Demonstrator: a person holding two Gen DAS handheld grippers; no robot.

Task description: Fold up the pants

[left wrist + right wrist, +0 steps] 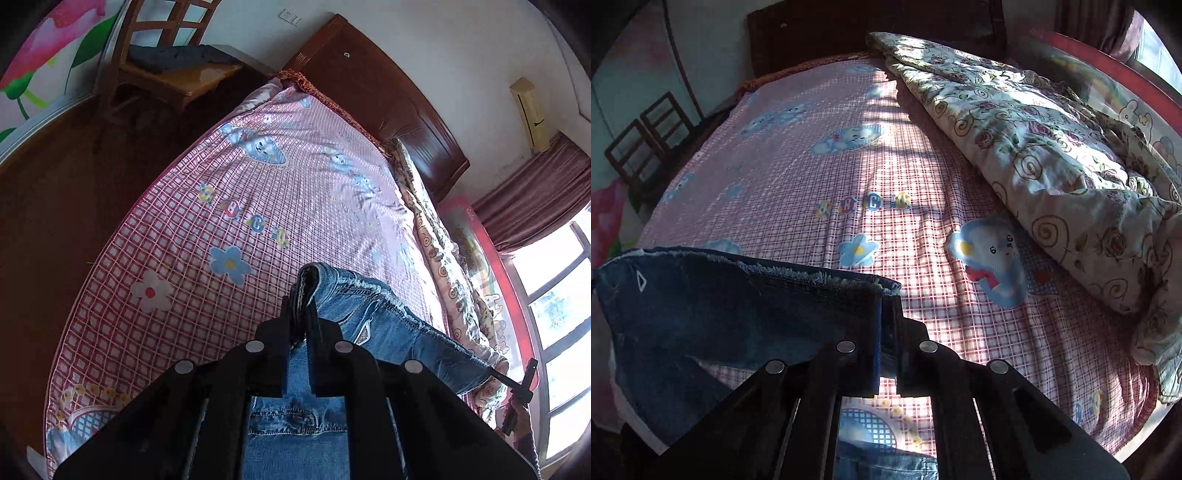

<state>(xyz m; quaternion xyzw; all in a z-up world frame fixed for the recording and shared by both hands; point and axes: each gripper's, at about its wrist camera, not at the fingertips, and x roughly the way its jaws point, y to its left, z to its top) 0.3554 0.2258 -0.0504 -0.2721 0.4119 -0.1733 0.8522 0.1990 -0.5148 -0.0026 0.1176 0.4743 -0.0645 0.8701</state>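
Left gripper (300, 314) is clamping one frayed waistband corner of the jeans (388, 325); right gripper (886, 314) is pinching the opposite corner. Denim is hanging stretched between them above the pink checked bedsheet (923, 177), floral quilt (1052, 155) lying rightward.

Window (554, 295) glare, striped bed (886, 166) shadows, fisheye-warped edges

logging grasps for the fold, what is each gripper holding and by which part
Both hold the jeans by the frayed edge: the left gripper is shut on one corner, the right gripper on the other.
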